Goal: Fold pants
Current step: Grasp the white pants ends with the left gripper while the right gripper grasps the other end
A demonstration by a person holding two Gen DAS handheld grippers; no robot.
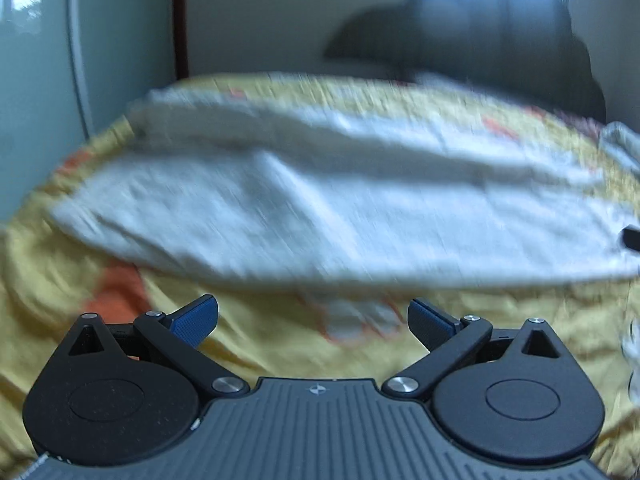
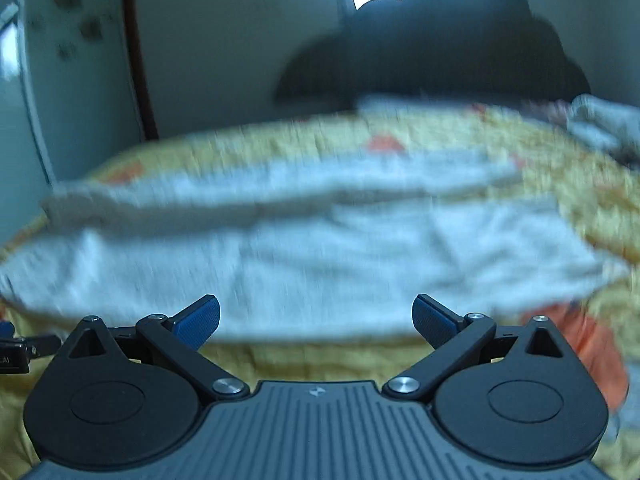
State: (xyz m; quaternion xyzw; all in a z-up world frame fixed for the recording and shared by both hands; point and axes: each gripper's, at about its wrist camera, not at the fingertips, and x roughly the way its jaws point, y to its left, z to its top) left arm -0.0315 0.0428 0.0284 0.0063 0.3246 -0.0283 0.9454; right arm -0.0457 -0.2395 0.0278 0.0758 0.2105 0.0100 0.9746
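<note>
Although both views are smeared by motion blur, the white pants (image 1: 320,200) can be made out spread across a yellow bedspread (image 1: 52,280), just ahead of the left gripper (image 1: 313,318), whose blue pads are parted and empty. The right gripper (image 2: 316,318) is likewise spread wide, nothing grasped, the pants' near edge lying between its fingers. A dark heap (image 2: 440,52) beyond, possibly bedding, cannot be identified.
</note>
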